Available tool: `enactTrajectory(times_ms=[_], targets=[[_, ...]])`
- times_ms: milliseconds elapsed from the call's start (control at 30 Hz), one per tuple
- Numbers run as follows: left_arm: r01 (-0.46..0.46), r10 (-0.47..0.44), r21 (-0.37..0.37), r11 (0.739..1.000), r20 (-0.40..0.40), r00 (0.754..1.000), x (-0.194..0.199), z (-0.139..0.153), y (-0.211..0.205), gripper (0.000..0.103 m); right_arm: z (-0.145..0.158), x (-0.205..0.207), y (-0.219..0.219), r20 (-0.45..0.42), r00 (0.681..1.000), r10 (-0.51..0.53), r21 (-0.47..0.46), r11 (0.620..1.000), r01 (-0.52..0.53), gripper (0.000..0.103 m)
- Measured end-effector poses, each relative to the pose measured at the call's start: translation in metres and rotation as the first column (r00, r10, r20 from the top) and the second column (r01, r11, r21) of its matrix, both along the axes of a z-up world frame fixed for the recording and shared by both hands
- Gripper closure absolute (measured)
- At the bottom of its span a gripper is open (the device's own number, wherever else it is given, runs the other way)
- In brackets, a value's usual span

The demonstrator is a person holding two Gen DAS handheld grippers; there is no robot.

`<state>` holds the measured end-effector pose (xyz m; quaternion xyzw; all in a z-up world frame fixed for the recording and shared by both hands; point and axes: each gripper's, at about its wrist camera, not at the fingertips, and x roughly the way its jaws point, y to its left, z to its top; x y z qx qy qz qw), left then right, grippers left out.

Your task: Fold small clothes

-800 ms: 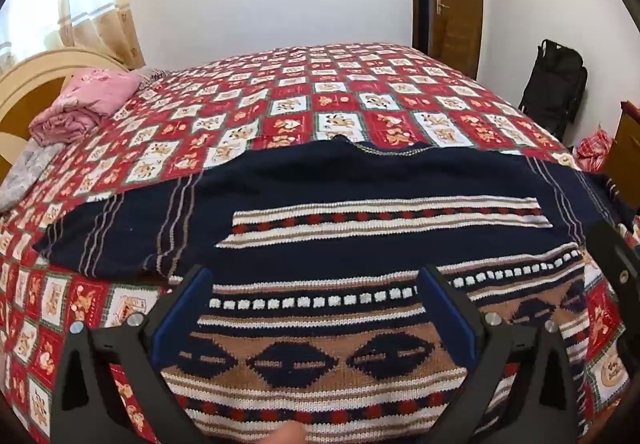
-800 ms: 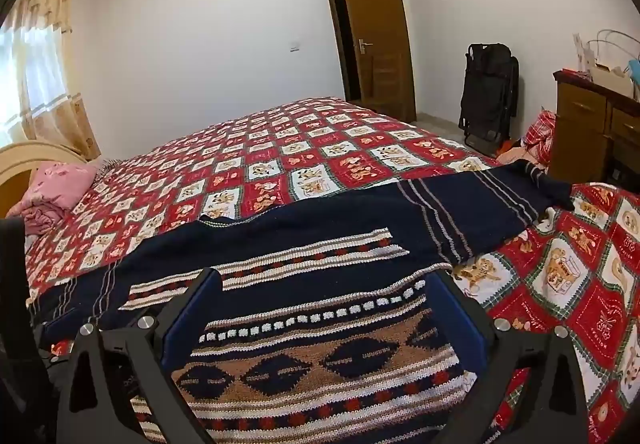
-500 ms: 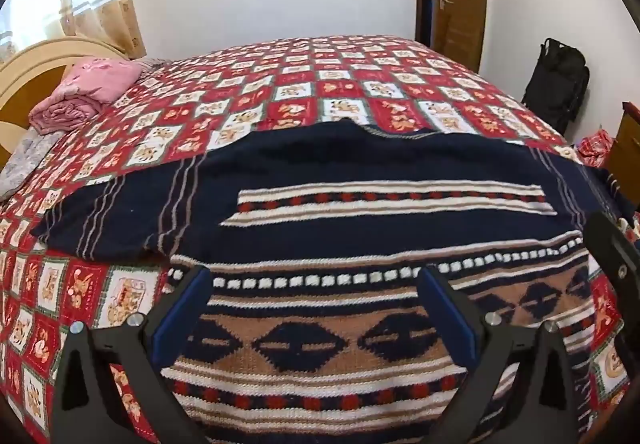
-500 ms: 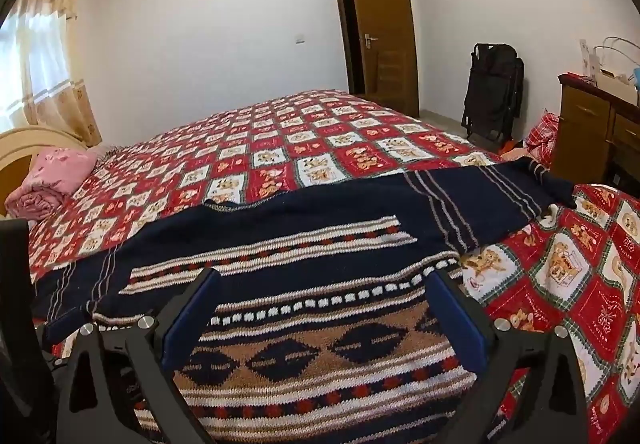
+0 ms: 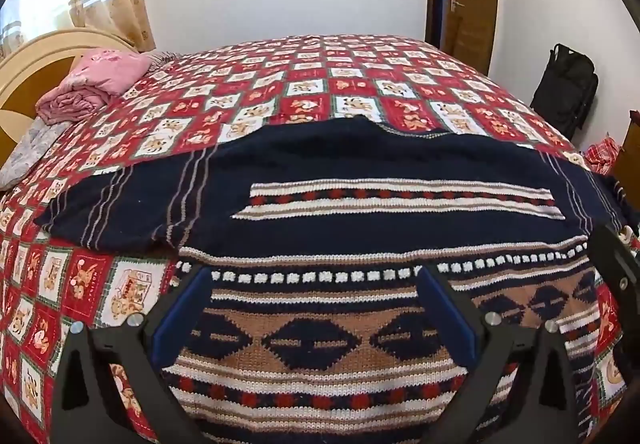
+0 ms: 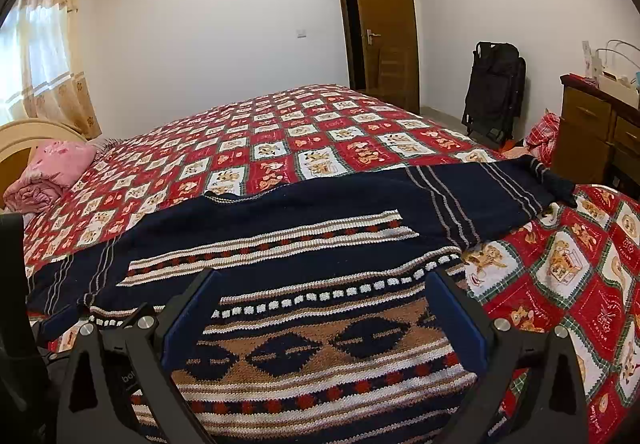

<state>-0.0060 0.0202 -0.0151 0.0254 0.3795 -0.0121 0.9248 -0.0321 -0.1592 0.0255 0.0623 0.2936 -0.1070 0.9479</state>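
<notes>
A navy knitted sweater (image 5: pixel 320 236) with white, red and tan patterned bands lies flat on the bed, sleeves spread to both sides, hem nearest me. It also shows in the right wrist view (image 6: pixel 304 244). My left gripper (image 5: pixel 316 304) is open and empty, its blue-padded fingers hovering over the hem bands left of the sweater's middle. My right gripper (image 6: pixel 324 308) is open and empty over the hem bands toward the sweater's right side. The right sleeve (image 6: pixel 500 192) reaches toward the bed's right edge.
The bed has a red and white checked bedspread (image 5: pixel 320 84). Folded pink clothes (image 5: pixel 96 84) lie by the headboard at far left. A black bag (image 6: pixel 496 88), a wooden dresser (image 6: pixel 600 136) and an open door (image 6: pixel 384 24) stand to the right.
Both grippers have moved forward and a little higher over the sweater, so more of its hem bands now lies between the fingers. Both stay open. The sweater has not moved.
</notes>
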Motion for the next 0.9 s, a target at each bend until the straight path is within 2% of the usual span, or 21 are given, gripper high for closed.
enactTrajectory(times_ms=[900], targets=[[-0.016, 0.016, 0.004, 1.000, -0.003, 1.000, -0.0025, -0.0010, 0.0015, 0.000, -0.0018, -0.0015, 0.0044, -0.011, 1.000, 0.009, -0.007, 1.000, -0.009, 0.001]])
